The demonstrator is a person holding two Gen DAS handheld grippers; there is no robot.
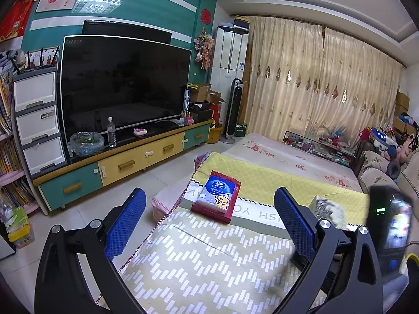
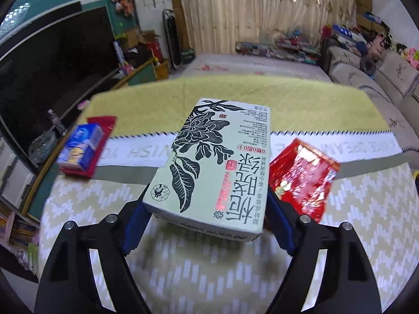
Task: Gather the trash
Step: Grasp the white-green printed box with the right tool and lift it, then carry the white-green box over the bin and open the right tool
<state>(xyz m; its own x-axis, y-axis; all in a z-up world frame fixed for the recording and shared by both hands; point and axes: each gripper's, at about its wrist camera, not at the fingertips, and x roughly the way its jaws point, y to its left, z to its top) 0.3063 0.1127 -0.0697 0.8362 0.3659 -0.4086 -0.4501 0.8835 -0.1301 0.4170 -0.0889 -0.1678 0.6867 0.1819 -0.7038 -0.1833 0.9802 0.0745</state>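
Observation:
A pale green tea carton (image 2: 217,162) with a black flower print lies lengthwise between the fingers of my right gripper (image 2: 207,212), whose blue pads (image 2: 134,225) touch its two sides near its close end; that end looks slightly raised, with a shadow beneath. A crumpled red snack bag (image 2: 303,180) lies just right of it. At the left a blue tissue pack (image 2: 81,146) rests on a flat red wrapper (image 2: 103,123). My left gripper (image 1: 209,193) hovers open over the table, nothing between its fingers, the tissue pack (image 1: 218,192) a little ahead. The carton (image 1: 327,209) shows blurred at the right.
The low table (image 1: 199,261) carries a patterned beige and yellow cloth. A TV cabinet (image 1: 123,164) with a large screen stands to the left across a strip of tiled floor. A sofa (image 2: 371,78) runs along the right. A floral mat (image 1: 282,154) lies beyond the table.

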